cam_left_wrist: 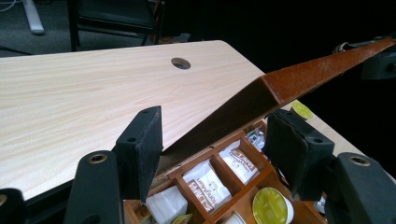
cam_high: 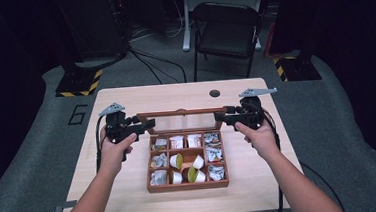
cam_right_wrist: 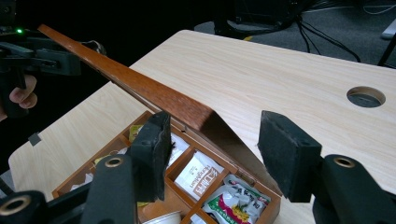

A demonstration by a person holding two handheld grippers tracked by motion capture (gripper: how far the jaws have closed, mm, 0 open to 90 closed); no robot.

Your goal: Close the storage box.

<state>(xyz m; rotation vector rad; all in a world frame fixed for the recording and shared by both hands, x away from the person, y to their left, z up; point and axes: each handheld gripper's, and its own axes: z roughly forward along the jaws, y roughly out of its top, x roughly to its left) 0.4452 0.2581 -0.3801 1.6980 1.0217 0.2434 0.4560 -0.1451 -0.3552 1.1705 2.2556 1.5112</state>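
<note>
- Work in hand: the hinged lid of the wooden compartment box is raised, one hand-held gripper on each front corner.
- Risk: uneven lift. If one hand rises faster than the other, the lid may twist on its rear hinges and strain them.
- Risk: slip at the right corner. The hold there looks shallow; the corner could slide off and the lid would drop onto the box, jolting the sachets and small cups.
- Risk: pulling forward or up too hard. The box is light-looking; it might tip or skid on the bench.
- Risk: the lid has a clear panel, so a hard drop is worth avoiding.
- Left hand-held gripper: pinching the lid's left front corner. In the left gripper view the lid fills the space between the two pads.
- Right hand-held gripper: jaws narrow, with the lid's right corner between them. The corner sits against one pad; a gap seems to show at the other, so I cannot tell whether it truly clamps.
- Box position: middle of the bench, near the person's edge and between the two forearms. The lid tilts up from its far edge, above the rear row of compartments.
</note>
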